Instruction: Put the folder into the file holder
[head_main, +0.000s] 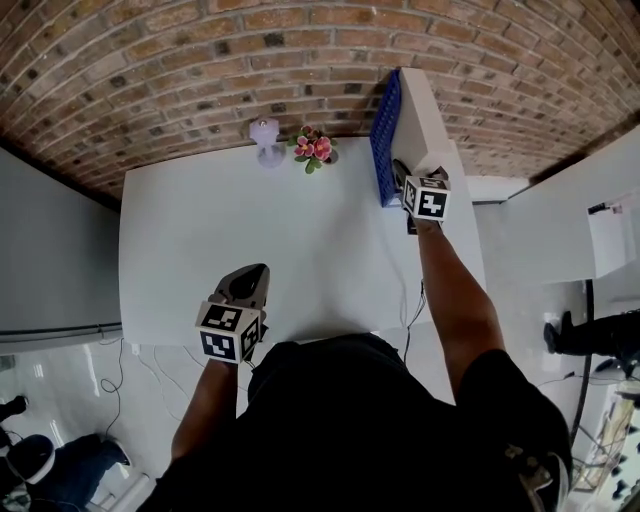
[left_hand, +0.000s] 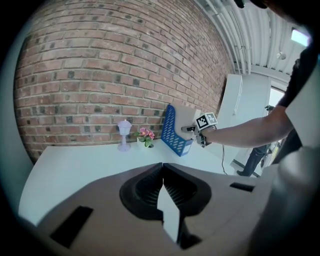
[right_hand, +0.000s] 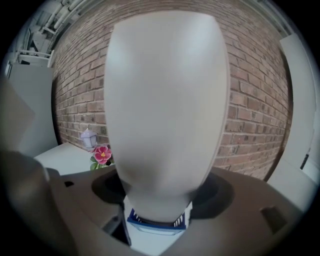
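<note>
A thick beige folder (head_main: 418, 115) stands upright inside the blue mesh file holder (head_main: 384, 130) at the table's far right, against the brick wall. My right gripper (head_main: 402, 178) is at the folder's near edge, jaws closed around it. In the right gripper view the folder (right_hand: 165, 100) fills the middle between the jaws of that gripper (right_hand: 160, 200), with the holder's blue rim (right_hand: 155, 222) below it. My left gripper (head_main: 250, 275) hovers over the table's front edge, shut on nothing (left_hand: 163, 170). From it I see the folder (left_hand: 187, 117) in the holder (left_hand: 172, 135).
The white table (head_main: 200, 230) carries a small lilac lamp (head_main: 266, 140) and a pot of pink flowers (head_main: 314, 148) at the back by the wall. A cable (head_main: 415, 310) hangs off the front right edge. Someone's leg and shoe (head_main: 590, 335) show on the floor to the right.
</note>
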